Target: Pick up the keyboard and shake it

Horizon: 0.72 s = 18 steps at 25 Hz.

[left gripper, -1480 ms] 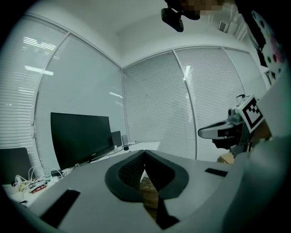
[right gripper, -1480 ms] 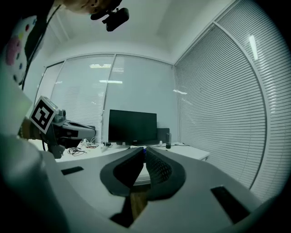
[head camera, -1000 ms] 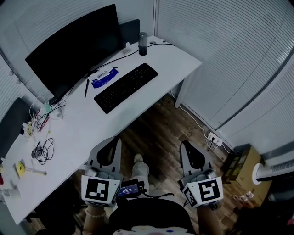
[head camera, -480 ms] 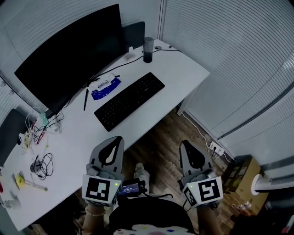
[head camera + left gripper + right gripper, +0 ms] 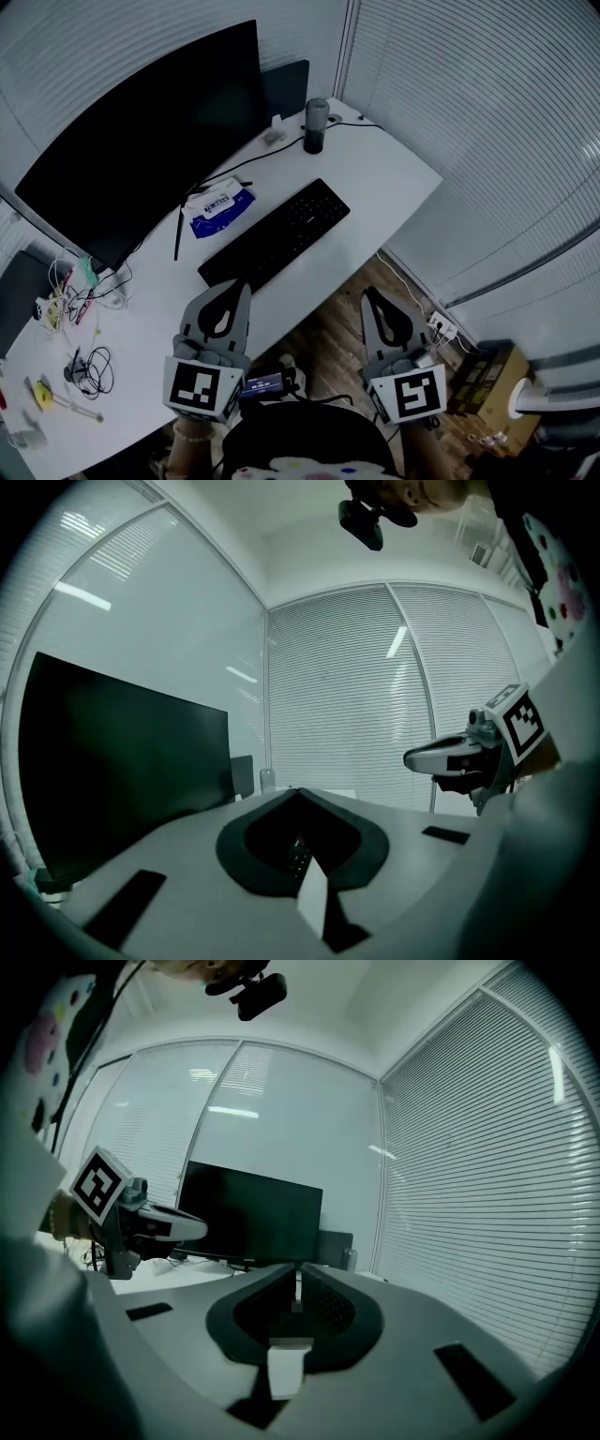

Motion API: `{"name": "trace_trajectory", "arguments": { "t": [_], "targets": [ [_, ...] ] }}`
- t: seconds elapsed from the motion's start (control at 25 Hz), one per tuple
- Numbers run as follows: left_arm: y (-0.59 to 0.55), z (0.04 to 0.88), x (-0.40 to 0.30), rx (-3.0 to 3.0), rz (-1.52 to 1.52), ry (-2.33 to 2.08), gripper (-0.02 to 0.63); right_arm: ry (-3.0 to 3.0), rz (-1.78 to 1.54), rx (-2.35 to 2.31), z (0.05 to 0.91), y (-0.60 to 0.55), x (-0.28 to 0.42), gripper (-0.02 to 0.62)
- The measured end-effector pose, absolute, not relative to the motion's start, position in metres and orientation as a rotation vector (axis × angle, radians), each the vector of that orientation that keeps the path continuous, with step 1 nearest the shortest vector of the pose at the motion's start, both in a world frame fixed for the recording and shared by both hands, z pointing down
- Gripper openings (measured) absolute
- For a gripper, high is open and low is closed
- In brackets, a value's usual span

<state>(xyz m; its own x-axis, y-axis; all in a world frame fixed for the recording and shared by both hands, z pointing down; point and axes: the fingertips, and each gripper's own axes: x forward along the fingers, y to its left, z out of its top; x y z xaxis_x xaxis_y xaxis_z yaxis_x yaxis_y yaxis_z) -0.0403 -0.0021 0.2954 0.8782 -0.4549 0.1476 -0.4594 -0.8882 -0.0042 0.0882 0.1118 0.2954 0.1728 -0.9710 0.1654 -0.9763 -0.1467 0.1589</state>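
The keyboard (image 5: 277, 234) lies flat and slantwise on the white surface (image 5: 384, 183), in front of the big dark monitor (image 5: 141, 141), with its long front edge close to the surface's near edge. It looks like a slim black board. I'd judge it stiff and light, but long enough to swing or twist if taken at one point only. The keys would give under pressure and the plastic looks smooth, so the two short ends, or the bare rim along the long edges, seem the better places to take hold, one gripper to each side. I can't tell whether a cord runs from it.

The left gripper (image 5: 242, 285) has its jaws closed tip to tip with nothing between them. It hangs over the near edge of the surface, close to the keyboard's left end but apart from it. The right gripper (image 5: 371, 294) is likewise pinched closed and empty, held out over the wooden floor (image 5: 328, 328), off the surface. Both would need to open before any grip.

Behind the keyboard lies a blue packet (image 5: 216, 203), and a dark cup (image 5: 316, 125) stands at the far corner. Loose cables (image 5: 89, 370) sit well off to the left.
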Motion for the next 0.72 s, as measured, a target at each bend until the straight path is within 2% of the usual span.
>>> {"name": "trace_trajectory", "arguments": {
  "t": [0.72],
  "targets": [
    [-0.093,0.323,-0.081,2.894,0.249,-0.994,0.017,-1.992,0.158,2.133,0.314,0.019,0.089,0.043]
  ]
}}
